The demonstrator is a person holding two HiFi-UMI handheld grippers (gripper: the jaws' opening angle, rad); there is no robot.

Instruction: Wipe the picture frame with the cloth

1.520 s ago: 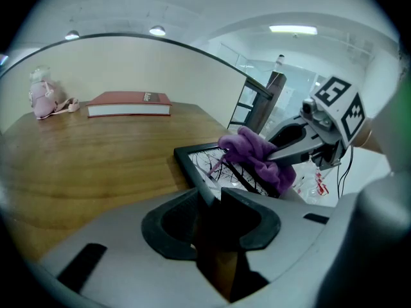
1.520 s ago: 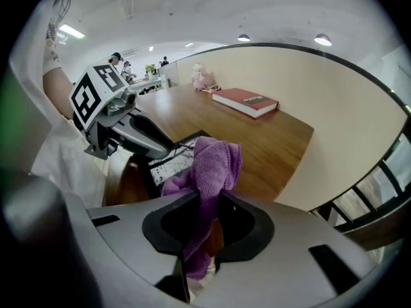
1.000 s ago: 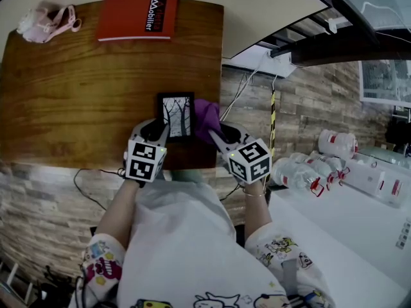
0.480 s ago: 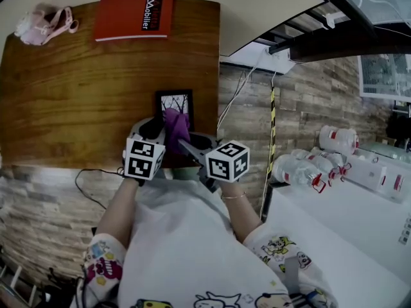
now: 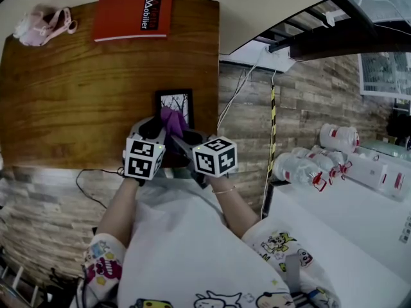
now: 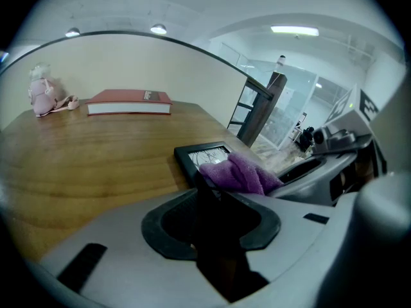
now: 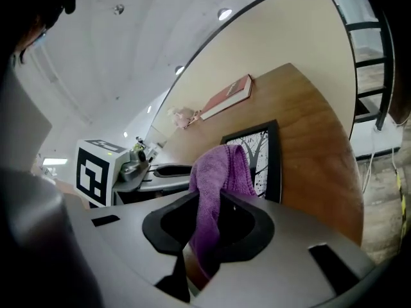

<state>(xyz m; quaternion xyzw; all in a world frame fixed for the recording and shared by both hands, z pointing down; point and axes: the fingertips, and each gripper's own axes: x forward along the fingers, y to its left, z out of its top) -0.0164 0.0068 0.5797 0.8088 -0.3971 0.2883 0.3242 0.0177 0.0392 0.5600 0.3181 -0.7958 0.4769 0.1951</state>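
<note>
starting at the far left of the wooden table (image 5: 77, 95), a pink soft toy (image 5: 40, 23) and a red book (image 5: 133, 17) sit along the back edge, well apart from the work and out of any wiping path

nearer the person, the left gripper (image 5: 154, 131) has its jaws pressed together on a dark edge that runs up into the near left corner of the picture frame (image 5: 183, 100), so it looks to be pinning the frame in place

the frame lies flat close to the table's right edge, with its long axis running straight away from the person

the purple cloth (image 5: 172, 120) is bunched on the frame's near half, touching the glass and just beside the left jaws

it is pinched in the right gripper (image 7: 212, 197), whose jaws are clamped on the fabric so that a fold hangs out ahead of them; this gripper reaches in at a slant from the right

the bare far half of the frame lies ahead of the cloth, so the next stroke probably runs along that long axis, away from the left jaws

beyond the table's right edge, cables (image 5: 241, 98) and plastic bottles (image 5: 302, 169) lie on the floor, clear of the work
</note>
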